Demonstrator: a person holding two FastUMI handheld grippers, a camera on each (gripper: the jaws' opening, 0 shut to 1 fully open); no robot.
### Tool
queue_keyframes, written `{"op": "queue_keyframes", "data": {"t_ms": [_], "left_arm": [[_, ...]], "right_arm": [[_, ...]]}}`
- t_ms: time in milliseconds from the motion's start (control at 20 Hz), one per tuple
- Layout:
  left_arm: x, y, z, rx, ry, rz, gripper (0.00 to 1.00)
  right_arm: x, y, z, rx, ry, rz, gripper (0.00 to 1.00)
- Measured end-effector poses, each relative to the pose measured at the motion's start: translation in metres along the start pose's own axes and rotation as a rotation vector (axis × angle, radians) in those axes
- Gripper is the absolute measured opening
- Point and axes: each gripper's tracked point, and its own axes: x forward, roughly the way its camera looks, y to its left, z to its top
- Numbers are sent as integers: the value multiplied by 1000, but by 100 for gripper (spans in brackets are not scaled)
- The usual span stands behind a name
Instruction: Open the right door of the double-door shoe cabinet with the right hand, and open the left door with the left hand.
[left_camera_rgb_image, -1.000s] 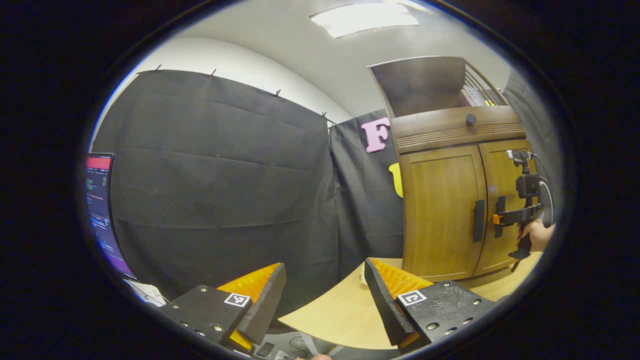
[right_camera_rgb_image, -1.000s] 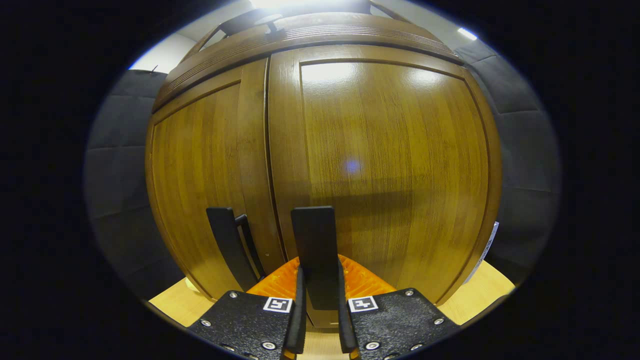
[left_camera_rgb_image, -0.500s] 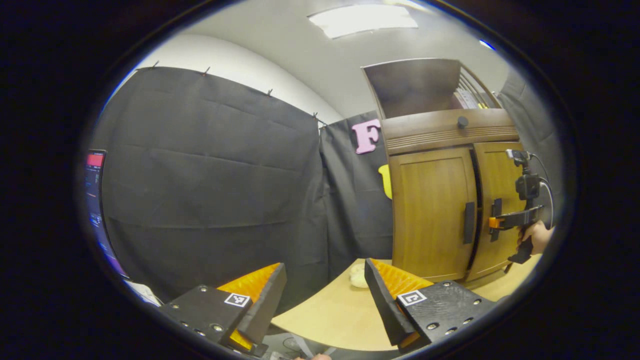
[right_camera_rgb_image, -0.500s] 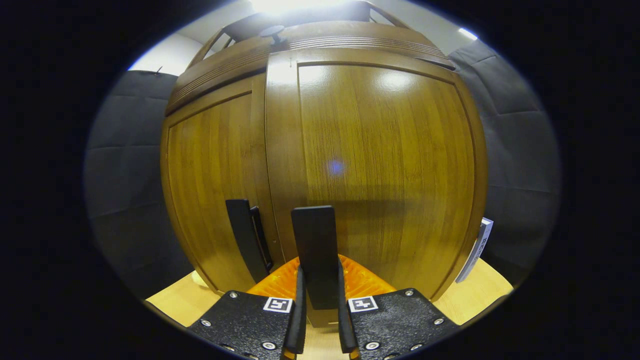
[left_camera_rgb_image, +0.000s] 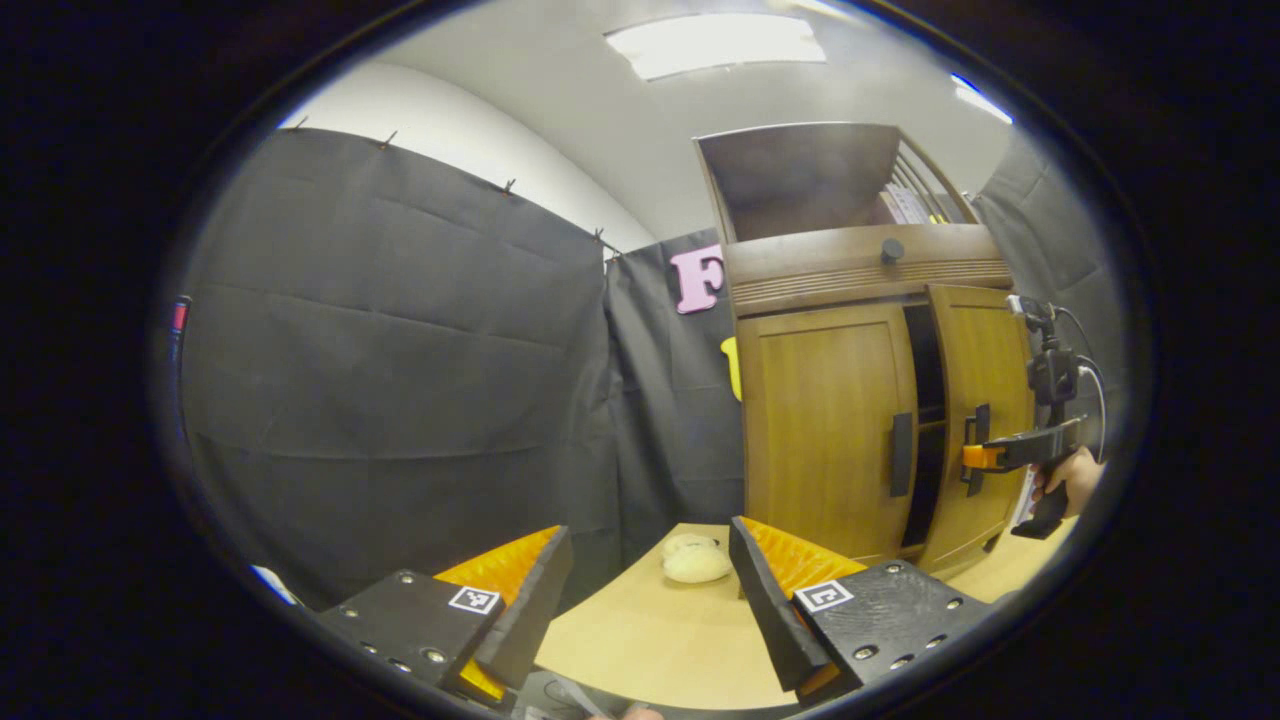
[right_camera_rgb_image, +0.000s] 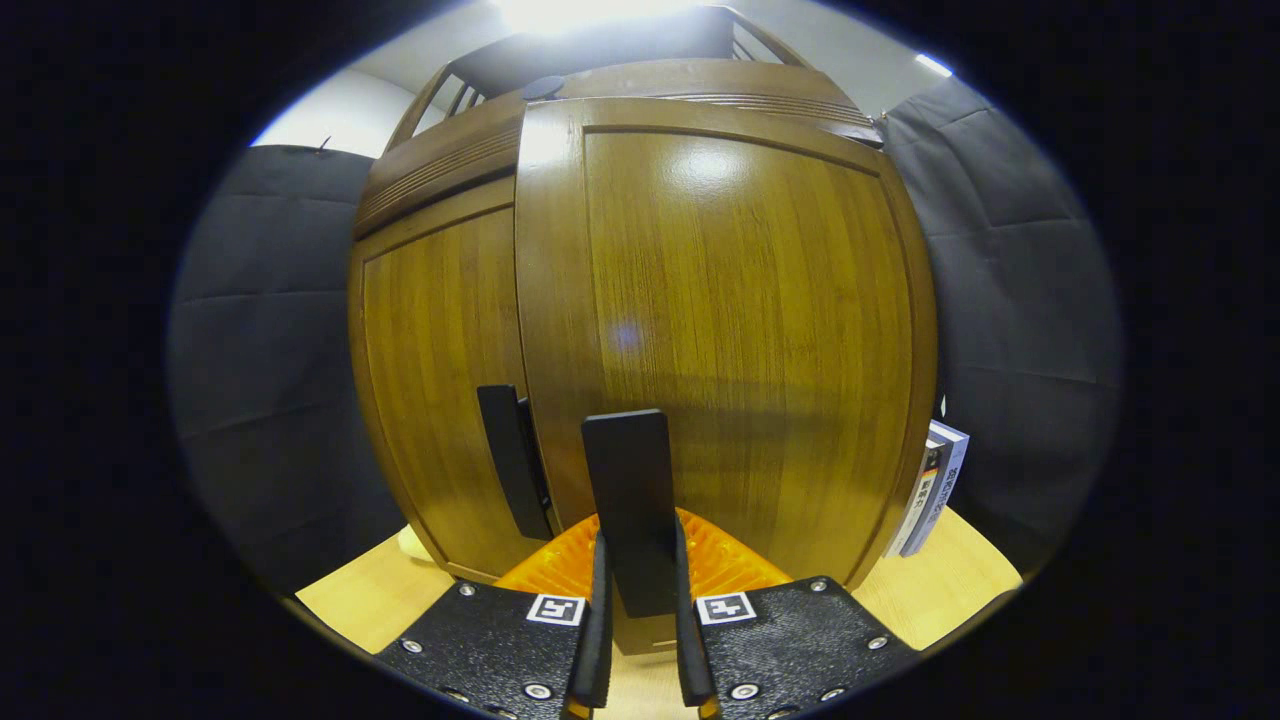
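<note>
1. My right gripper (right_camera_rgb_image: 637, 640) is pinched on the right door's handle (right_camera_rgb_image: 630, 500), both fingers squeezing the bar so I can swing the right door (right_camera_rgb_image: 730, 340) out on its hinge. It's partly open; a dark gap shows beside it in the left gripper view.
2. My left gripper (left_camera_rgb_image: 650, 600) is spread wide, holding nothing, well back over the tabletop (left_camera_rgb_image: 650, 640).
3. The left door (left_camera_rgb_image: 820, 430) is shut, its handle (left_camera_rgb_image: 901, 454) untouched.
4. A pale lump (left_camera_rgb_image: 695, 560) sits on the tabletop near the cabinet, probably not in the way.
</note>
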Motion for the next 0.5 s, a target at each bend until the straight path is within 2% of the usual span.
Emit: {"op": "queue_keyframes", "data": {"t_ms": [500], "left_arm": [[11, -25, -11, -27, -10, -141, 90]], "right_arm": [[5, -5, 0, 9, 7, 6, 27]]}}
